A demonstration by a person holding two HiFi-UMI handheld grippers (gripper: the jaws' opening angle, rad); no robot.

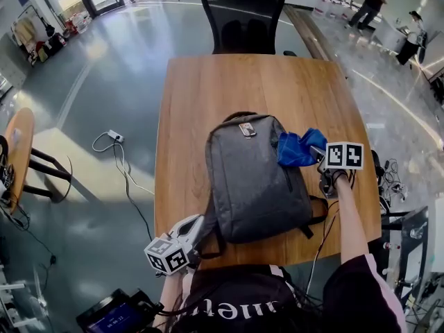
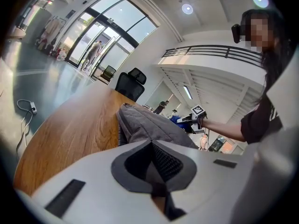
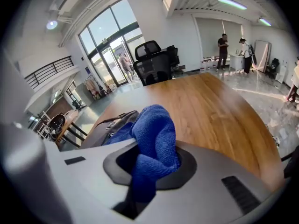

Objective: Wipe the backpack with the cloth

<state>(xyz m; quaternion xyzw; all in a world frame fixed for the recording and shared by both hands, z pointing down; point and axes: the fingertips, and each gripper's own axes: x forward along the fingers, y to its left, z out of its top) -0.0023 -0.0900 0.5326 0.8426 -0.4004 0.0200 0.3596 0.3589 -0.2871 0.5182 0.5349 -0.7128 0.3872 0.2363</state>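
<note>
Cloth (image 1: 300, 149) against backpack (image 1: 257, 179) on wooden table (image 1: 208, 96), glossy floor (image 1: 118, 61).

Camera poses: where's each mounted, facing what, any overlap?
Head view: on the person's head, steeply down at the backpack on the table; shows arms, left gripper, right gripper.
Left gripper view: on that gripper, along jaws shut on a strap, toward the chair; shows the right arm.
Right gripper view: on that gripper, along jaws shut on the cloth, toward the chair; no body.
Shared: both gripper views see backpack, chair.
</note>
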